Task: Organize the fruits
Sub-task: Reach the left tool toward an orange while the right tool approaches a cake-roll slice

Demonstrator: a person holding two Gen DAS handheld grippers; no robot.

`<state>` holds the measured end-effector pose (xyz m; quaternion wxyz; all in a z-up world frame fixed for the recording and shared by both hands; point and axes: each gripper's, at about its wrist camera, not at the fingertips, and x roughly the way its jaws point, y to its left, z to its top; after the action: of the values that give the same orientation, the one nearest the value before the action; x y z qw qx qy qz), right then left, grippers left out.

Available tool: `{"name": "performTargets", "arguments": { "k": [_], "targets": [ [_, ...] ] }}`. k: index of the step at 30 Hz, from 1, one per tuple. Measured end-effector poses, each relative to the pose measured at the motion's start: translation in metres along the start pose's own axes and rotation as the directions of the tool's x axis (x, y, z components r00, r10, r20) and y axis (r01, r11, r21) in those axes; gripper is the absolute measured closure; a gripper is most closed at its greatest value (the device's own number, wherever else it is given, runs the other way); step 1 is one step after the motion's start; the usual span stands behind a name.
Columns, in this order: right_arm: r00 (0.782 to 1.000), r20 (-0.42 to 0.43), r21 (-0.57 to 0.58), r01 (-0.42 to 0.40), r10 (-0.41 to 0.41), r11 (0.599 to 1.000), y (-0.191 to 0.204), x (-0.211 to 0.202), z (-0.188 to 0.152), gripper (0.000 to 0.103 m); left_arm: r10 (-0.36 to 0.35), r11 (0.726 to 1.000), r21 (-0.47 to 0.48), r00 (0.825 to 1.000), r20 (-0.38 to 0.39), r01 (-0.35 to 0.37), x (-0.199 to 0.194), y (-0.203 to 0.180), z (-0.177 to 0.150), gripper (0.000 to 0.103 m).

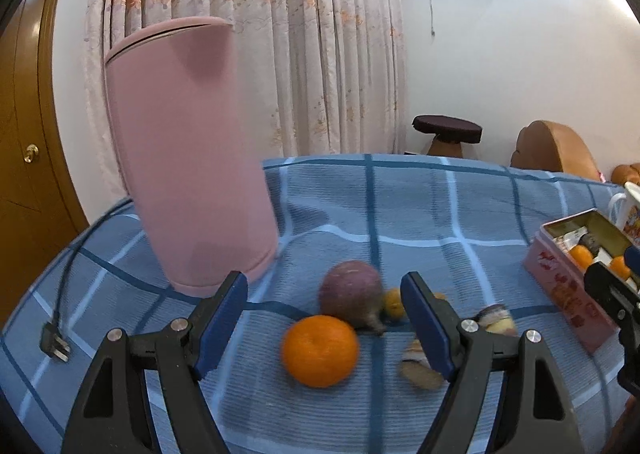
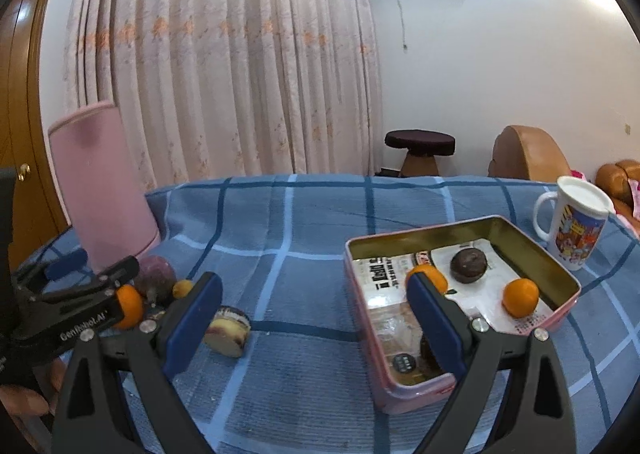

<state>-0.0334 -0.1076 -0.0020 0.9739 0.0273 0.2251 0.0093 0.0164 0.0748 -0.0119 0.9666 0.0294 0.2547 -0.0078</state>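
A tall pink cylinder (image 1: 188, 158) is blocking the worktop's (image 1: 420, 206) far left side. Bare checked cloth is lying open between the loose fruit cluster (image 1: 348, 318) and the pink tin (image 2: 460, 294). A mug (image 2: 572, 222) is crowding the tin's far right corner.

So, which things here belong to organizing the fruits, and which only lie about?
Job: orange, purple fruit, small yellow fruit, cut pieces, pink tin with two oranges inside.
Lying about: pink cylinder, mug, plug.
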Motion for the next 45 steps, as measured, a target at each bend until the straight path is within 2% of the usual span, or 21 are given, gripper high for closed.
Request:
{"name": "performTargets", "arguments": {
  "k": [4,8,12,17,22,25,29,33,35,38,42,43,45],
  "targets": [
    [0.999,-0.037,-0.044,-0.001,-0.001,0.999,0.011,0.009,0.000,0.010,0.025,0.999,-0.025,0.999,-0.036,-0.025,0.008,0.024,0.000,0.023],
    [0.990,-0.131,-0.066,-0.055,0.046,0.996,0.021,0.026,-0.001,0.021,0.061,0.996,-0.057,0.994,-0.090,-0.067,0.016,0.044,0.001,0.023],
    [0.975,-0.202,-0.069,-0.106,0.090,0.992,0.032,0.040,-0.005,0.028,0.049,0.994,-0.091,0.992,-0.119,-0.060,0.018,0.060,0.003,0.023],
    [0.952,-0.293,-0.094,-0.124,0.091,0.988,0.047,0.057,-0.010,0.036,0.029,0.995,-0.091,0.986,-0.167,-0.045,0.022,0.065,0.001,0.023],
    [0.918,-0.384,-0.084,-0.138,0.096,0.987,0.054,0.076,-0.015,0.040,-0.052,0.995,-0.099,0.979,-0.195,0.034,0.024,0.063,0.000,0.023],
    [0.897,-0.431,-0.081,-0.145,0.097,0.986,0.057,0.085,-0.019,0.048,-0.105,0.993,-0.076,0.974,-0.203,0.091,0.023,0.054,-0.001,0.023],
    [0.900,-0.429,-0.113,-0.145,0.083,0.983,0.060,0.083,-0.021,0.063,-0.152,0.988,-0.023,0.961,-0.230,0.151,0.025,0.037,-0.004,0.023],
    [0.903,-0.416,-0.082,-0.152,0.105,0.985,0.058,0.081,-0.020,0.064,-0.209,0.976,-0.001,0.943,-0.259,0.216,0.026,0.026,-0.007,0.023],
    [0.909,-0.398,-0.057,-0.155,0.120,0.986,0.053,0.078,-0.019,0.064,-0.200,0.977,0.011,0.943,-0.264,0.211,0.028,0.022,-0.009,0.023],
    [0.916,-0.377,-0.030,-0.160,0.137,0.987,0.047,0.072,-0.017,0.064,-0.147,0.986,0.036,0.950,-0.276,0.163,0.036,0.020,-0.011,0.023],
    [0.914,-0.375,-0.002,-0.170,0.157,0.985,0.043,0.071,-0.017,0.064,-0.147,0.986,0.022,0.937,-0.318,0.163,0.045,0.020,-0.013,0.024],
    [0.913,-0.375,0.004,-0.172,0.161,0.985,0.042,0.070,-0.016,0.064,-0.161,0.985,0.008,0.935,-0.315,0.172,0.045,0.022,-0.013,0.026],
    [0.911,-0.376,0.014,-0.177,0.169,0.984,0.039,0.069,-0.017,0.064,-0.221,0.974,-0.024,0.929,-0.298,0.224,0.043,0.024,-0.012,0.049]
  ]
}}
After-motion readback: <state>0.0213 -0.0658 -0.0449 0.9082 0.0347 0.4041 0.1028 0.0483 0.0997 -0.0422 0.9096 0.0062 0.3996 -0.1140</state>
